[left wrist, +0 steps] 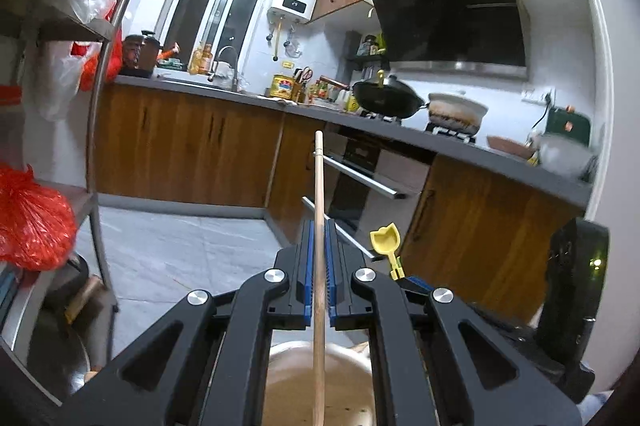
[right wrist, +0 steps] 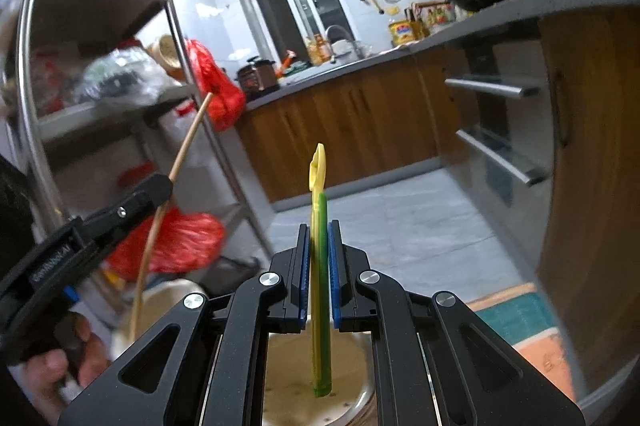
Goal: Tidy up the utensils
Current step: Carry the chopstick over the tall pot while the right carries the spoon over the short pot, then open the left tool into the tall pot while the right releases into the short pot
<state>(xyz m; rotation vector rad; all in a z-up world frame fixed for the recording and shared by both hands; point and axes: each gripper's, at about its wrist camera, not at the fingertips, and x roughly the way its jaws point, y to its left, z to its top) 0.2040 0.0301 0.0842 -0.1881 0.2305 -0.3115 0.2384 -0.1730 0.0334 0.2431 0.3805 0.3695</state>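
Above a pale round container [left wrist: 316, 386], low and near in both wrist views, each gripper grips one utensil. The left gripper [left wrist: 319, 266] has its blue pads pressed against a thin wooden stick [left wrist: 319, 210], which runs straight up between them and down toward the container's inside; the jaws are nearly closed, with only the stick between them. The right gripper [right wrist: 319, 266] is clamped the same way on a green and yellow plastic utensil [right wrist: 320, 266], whose yellow end points away and whose green end reaches down into the container [right wrist: 288, 366]. In the right wrist view the left gripper [right wrist: 160, 186] appears at the left with the stick [right wrist: 188, 142] slanting up. Far behind are a kitchen counter [left wrist: 400, 136] with a black wok [left wrist: 386, 98], and a metal shelf [right wrist: 100, 106] holding red bags [right wrist: 216, 98].
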